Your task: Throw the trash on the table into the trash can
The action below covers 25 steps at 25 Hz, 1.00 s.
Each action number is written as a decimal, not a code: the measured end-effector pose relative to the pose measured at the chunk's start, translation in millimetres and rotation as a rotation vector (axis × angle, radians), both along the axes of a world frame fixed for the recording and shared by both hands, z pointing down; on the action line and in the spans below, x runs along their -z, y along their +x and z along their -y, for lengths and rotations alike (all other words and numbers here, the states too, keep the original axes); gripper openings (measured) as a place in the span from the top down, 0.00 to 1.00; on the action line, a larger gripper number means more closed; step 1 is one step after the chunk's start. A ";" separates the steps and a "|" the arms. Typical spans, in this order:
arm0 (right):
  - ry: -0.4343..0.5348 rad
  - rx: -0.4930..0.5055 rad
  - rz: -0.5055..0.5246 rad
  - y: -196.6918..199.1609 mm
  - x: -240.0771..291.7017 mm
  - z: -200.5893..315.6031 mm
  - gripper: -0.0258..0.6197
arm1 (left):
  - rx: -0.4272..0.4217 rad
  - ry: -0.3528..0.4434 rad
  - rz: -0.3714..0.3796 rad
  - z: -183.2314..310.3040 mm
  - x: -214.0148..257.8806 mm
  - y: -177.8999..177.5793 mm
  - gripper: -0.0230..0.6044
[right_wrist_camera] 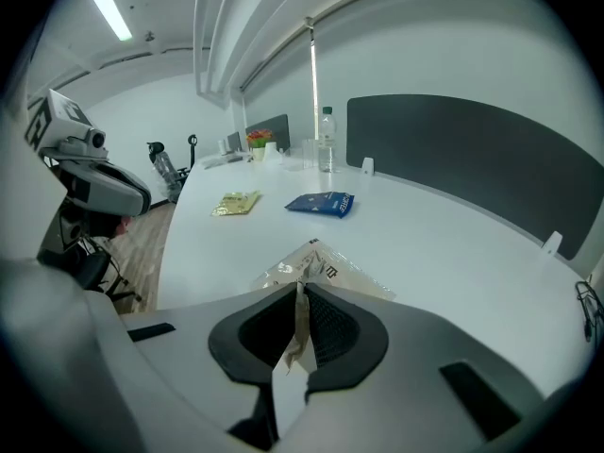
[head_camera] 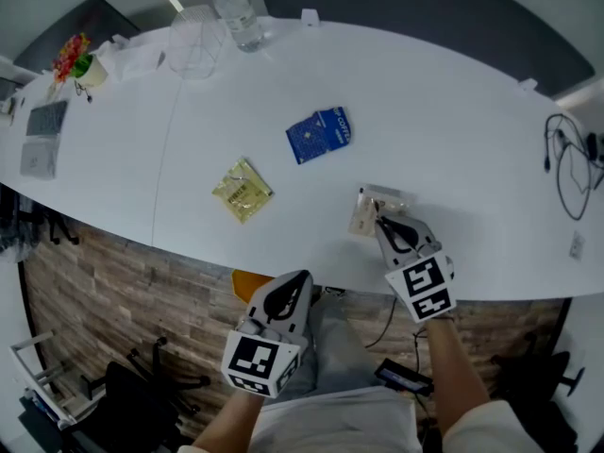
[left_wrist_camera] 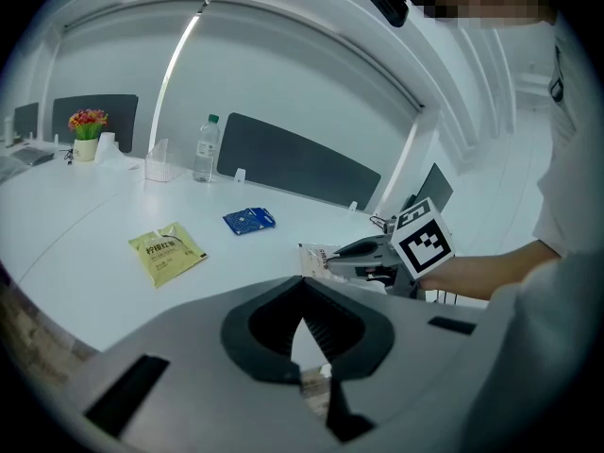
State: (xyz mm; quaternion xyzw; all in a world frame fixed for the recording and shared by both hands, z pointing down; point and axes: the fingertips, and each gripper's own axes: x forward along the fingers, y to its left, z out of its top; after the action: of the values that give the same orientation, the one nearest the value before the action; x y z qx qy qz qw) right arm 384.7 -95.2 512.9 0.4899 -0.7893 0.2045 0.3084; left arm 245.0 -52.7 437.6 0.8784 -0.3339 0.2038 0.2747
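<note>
A pale, crinkled wrapper (head_camera: 370,206) lies near the front edge of the white table (head_camera: 434,111), and my right gripper (head_camera: 380,221) is shut on its near edge. In the right gripper view the wrapper (right_wrist_camera: 326,264) runs up between the closed jaws of the right gripper (right_wrist_camera: 301,287). A blue packet (head_camera: 319,136) and a yellow packet (head_camera: 243,191) lie flat further left on the table. My left gripper (head_camera: 283,297) hangs off the table's front edge with its jaws together and nothing in them. The left gripper view shows the left gripper (left_wrist_camera: 303,317) aimed towards the right gripper (left_wrist_camera: 332,252).
A water bottle (head_camera: 236,12) and a clear plastic holder (head_camera: 196,41) stand at the far edge, with a small flower pot (head_camera: 80,64) at far left. Black cables (head_camera: 571,173) lie at the table's right end. An orange object (head_camera: 249,282) shows below the front edge. No trash can is in view.
</note>
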 end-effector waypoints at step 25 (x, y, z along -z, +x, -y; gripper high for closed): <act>0.041 0.194 0.226 -137.0 94.2 -30.5 0.90 | 0.271 0.126 0.020 -34.4 66.9 -140.5 0.96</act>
State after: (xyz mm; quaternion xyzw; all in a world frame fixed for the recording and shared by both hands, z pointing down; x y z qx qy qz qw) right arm 247.6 -64.7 418.7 0.3912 -0.8667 0.2114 0.2260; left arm 104.5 -18.3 370.7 0.8385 -0.4644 0.1523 0.2409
